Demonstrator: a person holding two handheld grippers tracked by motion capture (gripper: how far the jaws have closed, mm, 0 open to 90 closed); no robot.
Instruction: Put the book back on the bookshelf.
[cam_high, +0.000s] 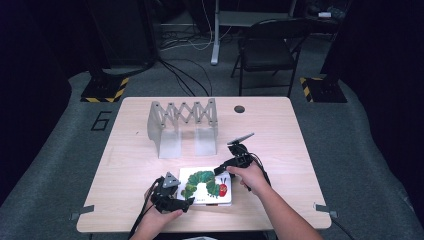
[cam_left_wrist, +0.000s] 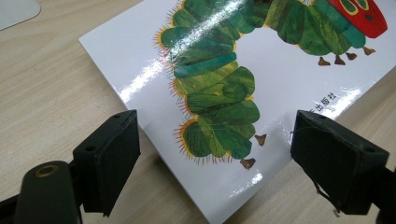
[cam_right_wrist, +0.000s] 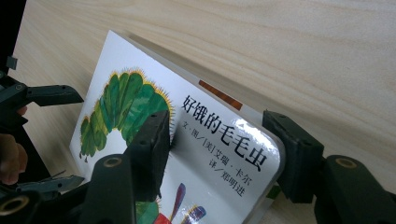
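Book (cam_high: 206, 186) on wooden table (cam_high: 280, 130); grey floor (cam_high: 360, 150) around.

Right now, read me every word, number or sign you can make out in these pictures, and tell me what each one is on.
"好饿的毛毛虫": title on the book cover, right gripper view.
"文·图/[美]艾瑞·卡尔" and "译/郑明进": smaller credit lines under the title, read less surely.
"出版社": end of the publisher line near the cover's edge, left gripper view; the rest is lost in glare.
"6": painted on the floor left of the table, high view.
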